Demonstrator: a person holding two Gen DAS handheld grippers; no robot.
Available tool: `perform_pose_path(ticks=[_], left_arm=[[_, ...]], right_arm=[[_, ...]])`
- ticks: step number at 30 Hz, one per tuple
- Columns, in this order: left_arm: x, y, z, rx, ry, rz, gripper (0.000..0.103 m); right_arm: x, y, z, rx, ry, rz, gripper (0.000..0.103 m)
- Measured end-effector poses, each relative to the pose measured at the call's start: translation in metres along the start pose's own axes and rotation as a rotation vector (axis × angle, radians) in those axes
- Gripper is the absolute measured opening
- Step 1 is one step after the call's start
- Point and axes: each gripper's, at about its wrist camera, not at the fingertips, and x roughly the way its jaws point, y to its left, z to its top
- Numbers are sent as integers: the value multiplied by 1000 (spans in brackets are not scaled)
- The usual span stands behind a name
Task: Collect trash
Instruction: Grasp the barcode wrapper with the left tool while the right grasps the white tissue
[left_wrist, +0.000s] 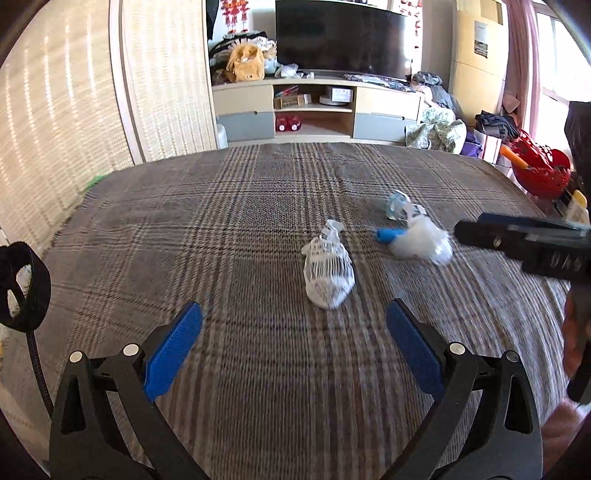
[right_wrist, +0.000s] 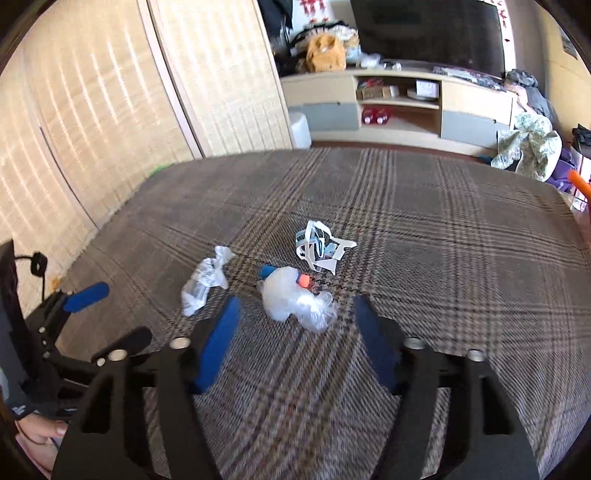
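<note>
trash is lying in three bits mid-surface (right_wrist: 443, 258); i'm approaching, both tongs gaping and empty, right tongs (right_wrist: 295, 314) nearing the clear bag (right_wrist: 295, 299), left tongs (left_wrist: 293, 314) facing the wrapper (left_wrist: 327, 273); next, straddle and close.

Bare plaid cloth (left_wrist: 258, 369) ahead of left gripper (left_wrist: 294, 347); crumpled wrapper (left_wrist: 328, 271) blocks fwd.

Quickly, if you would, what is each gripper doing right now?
Left gripper: open, holding nothing.
Right gripper: open, holding nothing.
</note>
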Motion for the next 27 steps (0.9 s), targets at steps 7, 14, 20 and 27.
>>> perform_pose_path(ticks=[7, 14, 20, 27], left_arm=[[35, -4, 11, 16, 54, -30, 75], [55, -7, 15, 9, 110, -101, 30], [49, -10, 9, 29, 100, -106, 20], [17, -18, -8, 68, 72, -67, 19]], right_arm=[[22, 5, -4, -42, 42, -16, 43], [26, 1, -6, -32, 42, -12, 27], [16, 5, -13, -40, 40, -6, 24], [-19, 14, -28, -69, 23, -61, 24]])
